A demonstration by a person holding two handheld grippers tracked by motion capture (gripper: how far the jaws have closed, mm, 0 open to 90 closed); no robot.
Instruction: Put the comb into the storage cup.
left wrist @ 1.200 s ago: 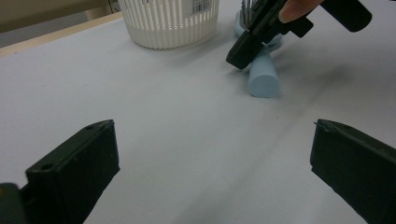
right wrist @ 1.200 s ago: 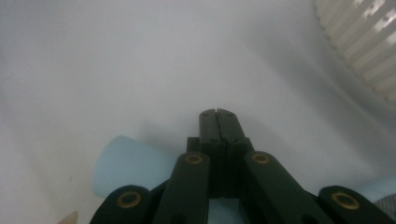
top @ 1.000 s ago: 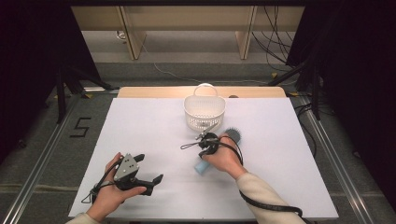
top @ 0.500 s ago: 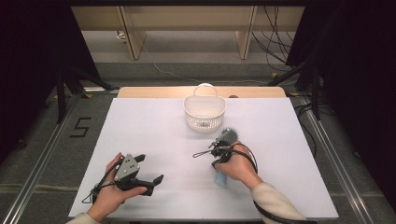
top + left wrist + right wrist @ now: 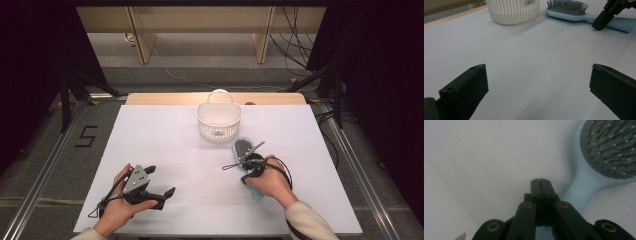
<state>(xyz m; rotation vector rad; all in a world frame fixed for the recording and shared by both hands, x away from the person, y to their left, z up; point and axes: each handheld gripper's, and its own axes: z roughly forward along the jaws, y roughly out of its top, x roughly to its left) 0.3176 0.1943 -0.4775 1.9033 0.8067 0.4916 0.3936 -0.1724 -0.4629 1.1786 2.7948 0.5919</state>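
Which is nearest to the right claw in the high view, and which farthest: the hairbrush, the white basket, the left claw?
1. Hairbrush: directly beside the right claw, its handle under the hand.
2. White basket: farther up the table, beyond the brush.
3. Left claw: farthest, across the table at the left.

Pale blue plastic hairbrush [image 5: 584, 15]: smooth, slightly glossy handle; dark matt pad with thin stiff bristles. White ribbed plastic basket [image 5: 218, 120]: smooth, slotted walls, faint sheen. Table top [image 5: 165, 145]: white matt sheet, smooth; bare light wood strip along the far edge. Gripper jaws: matt black plastic.
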